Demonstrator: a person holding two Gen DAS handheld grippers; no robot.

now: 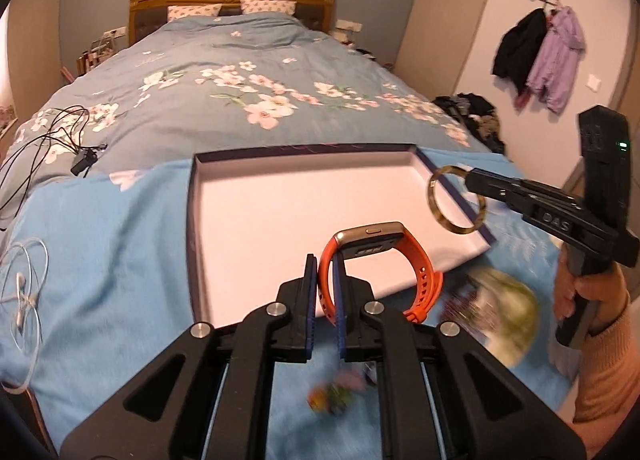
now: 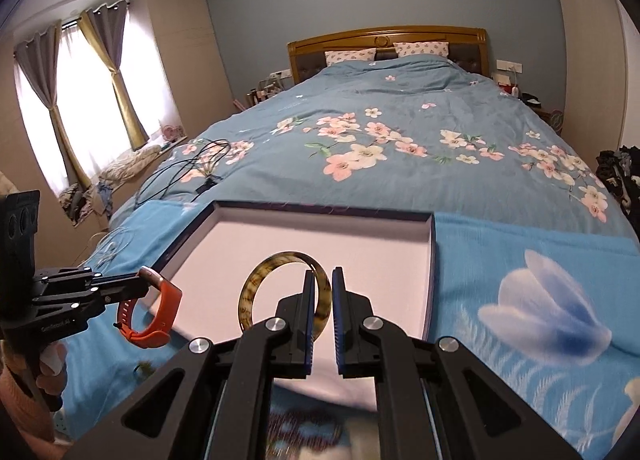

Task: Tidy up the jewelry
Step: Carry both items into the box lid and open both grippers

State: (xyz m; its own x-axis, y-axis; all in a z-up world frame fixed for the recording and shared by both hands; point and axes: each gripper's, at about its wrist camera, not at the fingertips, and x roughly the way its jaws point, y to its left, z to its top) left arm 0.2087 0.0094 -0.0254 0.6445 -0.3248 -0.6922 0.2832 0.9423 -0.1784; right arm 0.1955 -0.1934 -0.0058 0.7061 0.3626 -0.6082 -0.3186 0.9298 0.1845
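My left gripper (image 1: 325,266) is shut on the strap of an orange smartwatch (image 1: 378,260) and holds it over the near edge of a shallow white-lined box (image 1: 288,203) with dark blue walls. My right gripper (image 2: 321,280) is shut on a tortoiseshell bangle (image 2: 256,292) and holds it above the box (image 2: 320,236). The bangle (image 1: 444,215) hangs over the box's right wall in the left wrist view. The watch (image 2: 164,304) shows at the box's left near corner in the right wrist view. The box floor is bare.
The box lies on a light blue cloth (image 1: 104,244) on a bed with a floral duvet (image 1: 240,75). Small blurred items (image 1: 332,394) and a greenish round object (image 1: 504,312) lie on the cloth near me. Black cables (image 1: 60,131) and a white cord (image 1: 24,292) lie at left.
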